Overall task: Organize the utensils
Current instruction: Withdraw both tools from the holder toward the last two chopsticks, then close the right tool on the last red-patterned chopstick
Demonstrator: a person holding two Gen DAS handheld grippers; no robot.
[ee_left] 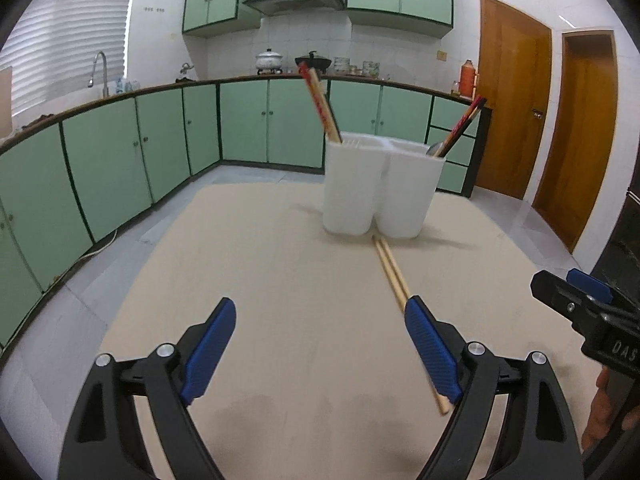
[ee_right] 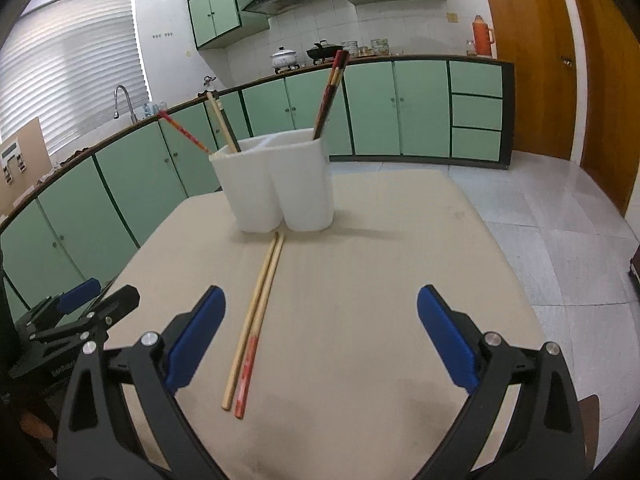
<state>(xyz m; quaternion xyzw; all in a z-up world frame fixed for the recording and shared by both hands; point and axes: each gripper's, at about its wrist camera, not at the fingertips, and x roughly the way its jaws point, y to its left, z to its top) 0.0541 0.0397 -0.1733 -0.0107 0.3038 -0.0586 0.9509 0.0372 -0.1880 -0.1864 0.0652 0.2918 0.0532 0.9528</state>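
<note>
Here both grippers, left gripper (ee_left: 320, 344) and right gripper (ee_right: 322, 334), hover spread above chopsticks (ee_right: 256, 320)

White holder (ee_right: 276, 188) beyond chopsticks (ee_right: 256, 316), sides free.

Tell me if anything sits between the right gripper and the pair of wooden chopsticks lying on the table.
Nothing visible does. The right gripper is open, and the pair of wooden chopsticks lies on bare beige table just inside its left finger. The white plastic utensil holder stands beyond the chopsticks' far tips.
</note>
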